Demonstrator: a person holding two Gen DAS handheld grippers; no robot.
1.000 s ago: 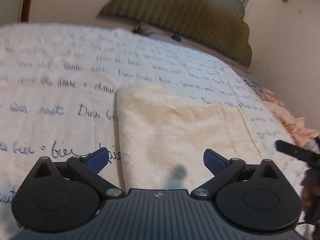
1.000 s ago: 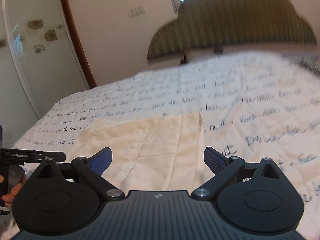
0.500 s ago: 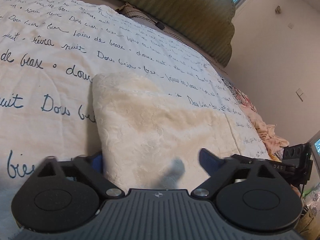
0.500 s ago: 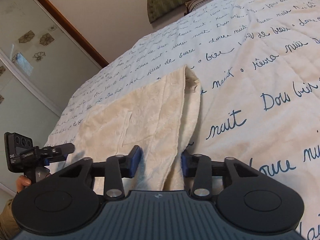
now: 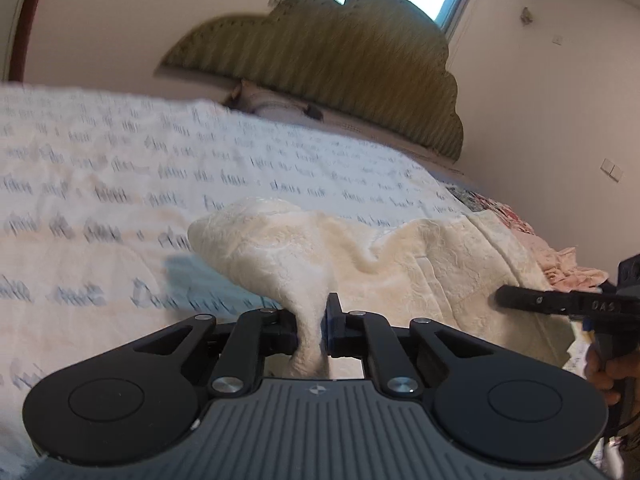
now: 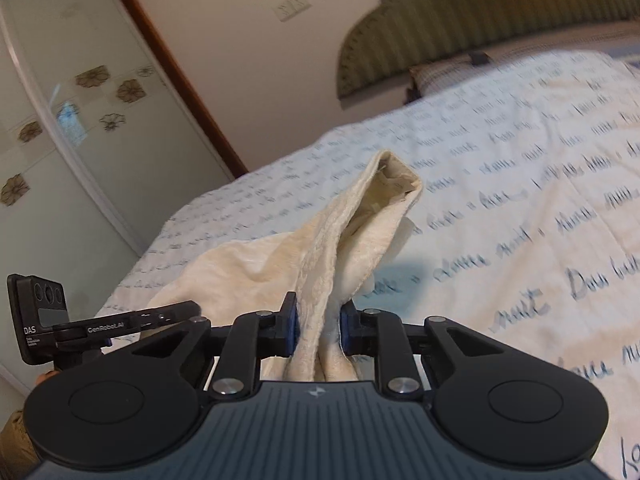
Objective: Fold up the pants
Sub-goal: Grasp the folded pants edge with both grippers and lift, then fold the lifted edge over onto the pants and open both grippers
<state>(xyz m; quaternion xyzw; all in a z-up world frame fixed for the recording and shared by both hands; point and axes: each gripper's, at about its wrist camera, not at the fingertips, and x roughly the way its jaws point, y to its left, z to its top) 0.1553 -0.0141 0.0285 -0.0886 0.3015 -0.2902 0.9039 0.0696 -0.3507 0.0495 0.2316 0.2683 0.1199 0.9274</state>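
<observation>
Across the room stretched the bed, its white bedspread [image 5: 100,184] printed with rows of blue cursive; in my right view I could read "nuit" and "Dou", the rest being too blurred. Behind it rose a scalloped olive headboard [image 5: 328,60], with a window above and a glass wardrobe door [image 6: 52,128] with brown flowers off to the side. On the spread lay the cream pants [image 5: 432,264], their near edge raised off the cover. My left gripper [image 5: 322,326] was closing, its jaws squeezing a bunched fold of that cloth. My right gripper [image 6: 318,322] was closing too, its blue pads [image 6: 347,324] pinching a doubled edge. The left unit's side bore "DAS" and "GenRobot.AI"; smaller print beneath was unreadable.
</observation>
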